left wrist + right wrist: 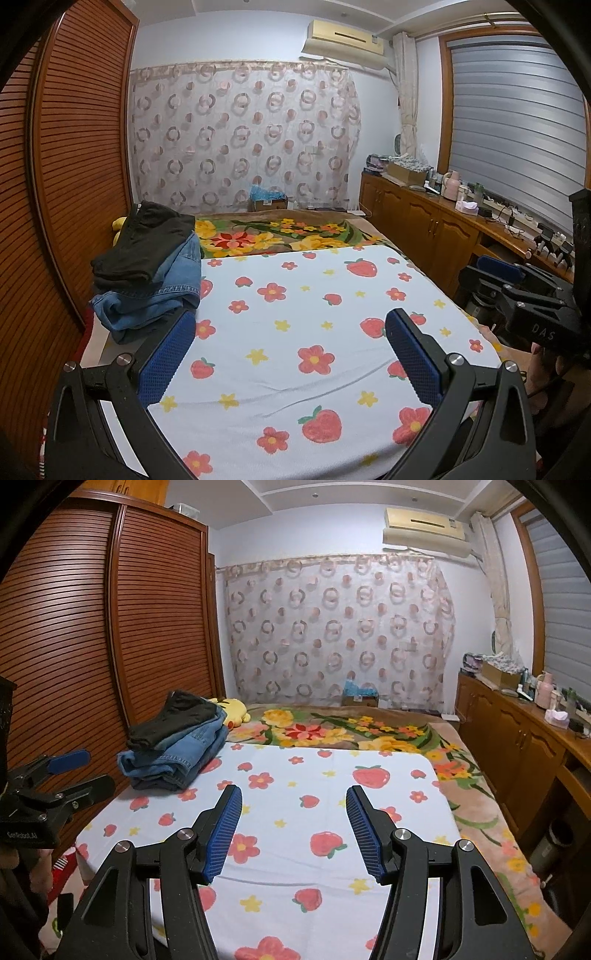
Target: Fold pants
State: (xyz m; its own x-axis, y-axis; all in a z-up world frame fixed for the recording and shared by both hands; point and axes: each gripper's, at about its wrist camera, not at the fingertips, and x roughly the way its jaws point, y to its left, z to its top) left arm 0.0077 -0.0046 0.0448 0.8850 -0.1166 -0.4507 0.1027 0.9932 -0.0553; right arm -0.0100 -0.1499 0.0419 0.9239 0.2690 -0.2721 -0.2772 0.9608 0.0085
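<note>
Both grippers' fingers (413,354) (225,827) wide apart, empty; yellow plush (234,709) clearer in right view.

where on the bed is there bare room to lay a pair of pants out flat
The strawberry sheet is bare from its near edge to the floral blanket, between the jeans stack and its right edge. Both hand-held grippers, left and right, hover open there. The far left corner is crowded: black pants on jeans.
</note>
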